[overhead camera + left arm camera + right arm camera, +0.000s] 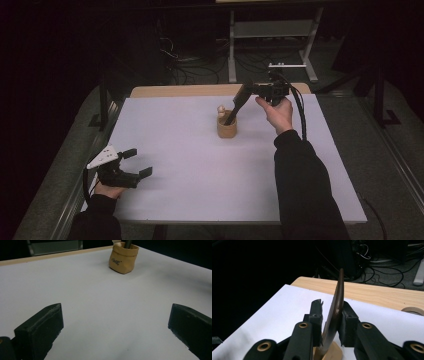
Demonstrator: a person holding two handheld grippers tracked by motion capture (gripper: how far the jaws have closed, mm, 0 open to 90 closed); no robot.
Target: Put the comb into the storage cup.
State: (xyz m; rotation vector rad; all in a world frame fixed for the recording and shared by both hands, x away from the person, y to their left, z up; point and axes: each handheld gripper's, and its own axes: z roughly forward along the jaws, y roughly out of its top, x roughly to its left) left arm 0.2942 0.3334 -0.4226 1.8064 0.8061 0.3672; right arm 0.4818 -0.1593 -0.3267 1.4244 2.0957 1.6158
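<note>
White desk [200,175], dark room behind. Right gripper [332,315] clamps a dark spatula [335,315], its handle down inside the tan pouch [226,127] mid-desk, probably for storage. Left gripper [134,162] idles wide open near desk edge.

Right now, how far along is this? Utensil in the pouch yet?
Done: a pale item already sits in the tan pouch. In hand: the right tool is shut on a dark spatula, whose lower end is inside the pouch, not yet released. Left: letting go and pulling clear. The left tool rests open near the table edge.
</note>
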